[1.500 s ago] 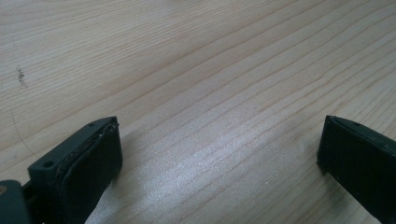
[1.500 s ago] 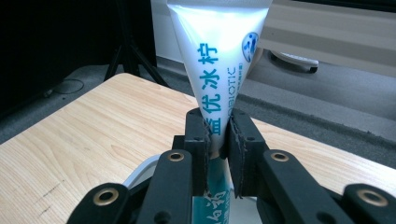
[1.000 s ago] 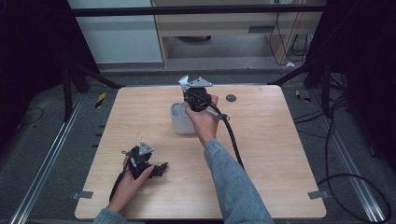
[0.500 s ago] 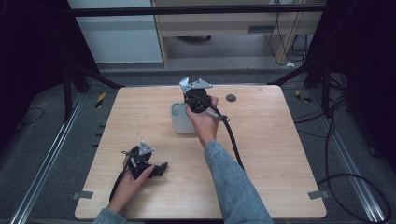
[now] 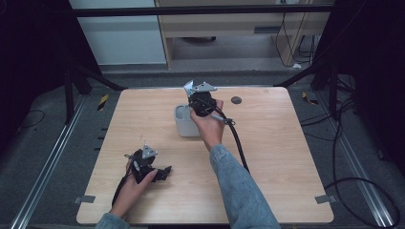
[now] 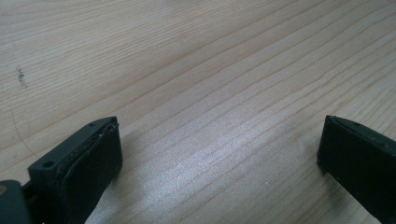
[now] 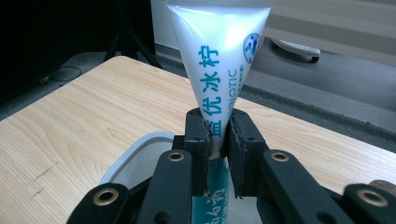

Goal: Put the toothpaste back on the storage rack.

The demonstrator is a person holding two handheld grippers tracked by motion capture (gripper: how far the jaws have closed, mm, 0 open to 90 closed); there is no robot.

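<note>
Overhead, right tongs (image 7: 217,135) around upright tube (image 7: 219,60), above cup (image 5: 184,121).

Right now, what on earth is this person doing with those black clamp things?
A person at a wooden table holds a gripper in each hand. The right gripper has its fingers shut on a white tube with blue lettering, holding it upright over a small white container. The left gripper rests open near the table's near-left corner, holding nothing.

Pale wooden surface (image 5: 286,157) with a small dark round disc (image 5: 236,100) near its far edge. Beyond, grey floor (image 5: 229,62), trailing black cables (image 5: 351,143), yellow-black tape (image 5: 102,101) at left.
</note>
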